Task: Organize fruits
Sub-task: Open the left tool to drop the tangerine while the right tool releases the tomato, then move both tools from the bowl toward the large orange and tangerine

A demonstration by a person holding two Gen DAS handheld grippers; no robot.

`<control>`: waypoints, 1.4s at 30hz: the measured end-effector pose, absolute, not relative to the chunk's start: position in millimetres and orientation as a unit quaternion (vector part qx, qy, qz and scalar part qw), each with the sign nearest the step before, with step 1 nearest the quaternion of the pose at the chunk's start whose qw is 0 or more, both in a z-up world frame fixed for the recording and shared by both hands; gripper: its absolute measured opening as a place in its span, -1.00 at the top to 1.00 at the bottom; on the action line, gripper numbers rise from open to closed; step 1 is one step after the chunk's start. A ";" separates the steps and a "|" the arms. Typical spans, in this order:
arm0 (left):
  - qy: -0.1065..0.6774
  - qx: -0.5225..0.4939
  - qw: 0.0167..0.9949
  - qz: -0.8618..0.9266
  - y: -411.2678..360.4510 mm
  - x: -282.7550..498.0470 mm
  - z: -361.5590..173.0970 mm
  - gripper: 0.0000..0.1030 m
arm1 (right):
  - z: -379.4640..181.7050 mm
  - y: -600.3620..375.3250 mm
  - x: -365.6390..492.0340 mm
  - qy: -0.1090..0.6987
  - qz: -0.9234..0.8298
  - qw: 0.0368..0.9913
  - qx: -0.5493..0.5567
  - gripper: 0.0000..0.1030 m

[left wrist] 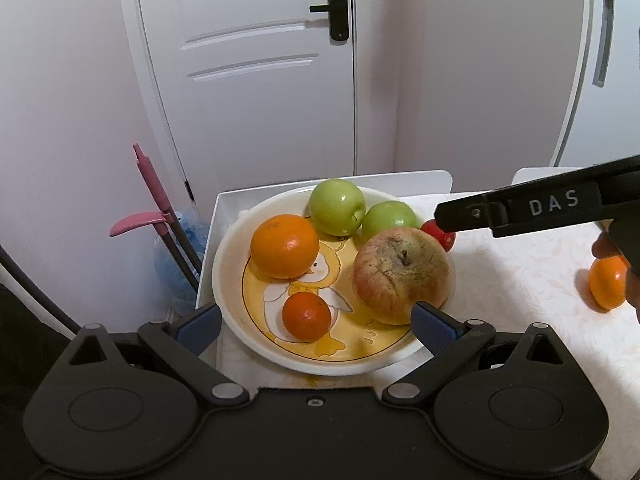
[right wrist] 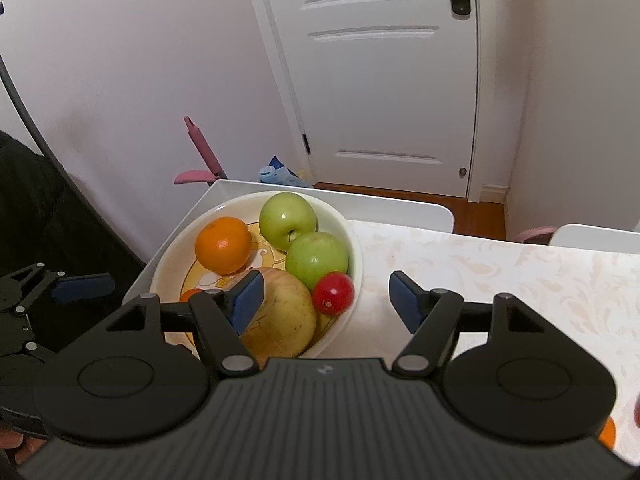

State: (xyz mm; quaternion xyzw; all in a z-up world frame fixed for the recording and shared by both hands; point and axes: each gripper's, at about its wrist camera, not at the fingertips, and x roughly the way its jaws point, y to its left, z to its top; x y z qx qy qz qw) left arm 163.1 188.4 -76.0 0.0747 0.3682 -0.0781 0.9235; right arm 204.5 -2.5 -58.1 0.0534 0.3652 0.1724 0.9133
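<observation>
my left gripper (left wrist: 316,322) stands wide and holds nothing, spread over the near rim of the bowl (left wrist: 224,240). my right gripper (right wrist: 326,300) is also wide and empty, above the bowl's right edge. the bowl sits at the table's (right wrist: 500,272) far left corner, with bare patterned cloth to its right. inside it: two glossy green apples (left wrist: 338,206), a large orange (left wrist: 285,246), a small tangerine (left wrist: 307,317), a rough mottled pomegranate (left wrist: 400,276) and a small red fruit (right wrist: 333,293). another orange (left wrist: 607,282) lies well apart on the cloth.
</observation>
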 end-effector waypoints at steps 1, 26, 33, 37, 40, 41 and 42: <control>0.367 0.075 0.924 -0.077 187.8 161.5 -73.6 -0.99 | -55.3 -4.0 201.4 0.365 0.169 0.914 0.055 -0.65; 0.328 0.087 0.934 -0.112 99.8 116.3 -18.4 -1.00 | -17.2 -137.0 106.2 0.336 0.045 0.939 0.064 -1.00; 0.335 0.074 0.933 -0.109 41.5 106.6 -18.8 -1.00 | -23.1 -201.0 97.8 0.342 0.042 0.938 0.045 -1.00; 0.343 0.065 0.931 -0.105 9.5 105.8 -28.4 -1.00 | -32.7 -236.7 95.7 0.347 0.054 0.935 0.044 -1.00; 0.348 0.062 0.930 -0.098 -13.3 103.9 -38.2 -1.00 | -43.1 -256.8 96.9 0.351 0.061 0.934 0.034 -1.00; 0.350 0.062 0.930 -0.096 -20.7 103.7 -41.9 -1.00 | -46.7 -262.3 97.7 0.354 0.064 0.933 0.031 -1.00; 0.351 0.061 0.930 -0.094 -27.4 103.5 -45.6 -1.00 | -51.2 -268.2 98.6 0.357 0.068 0.931 0.027 -1.00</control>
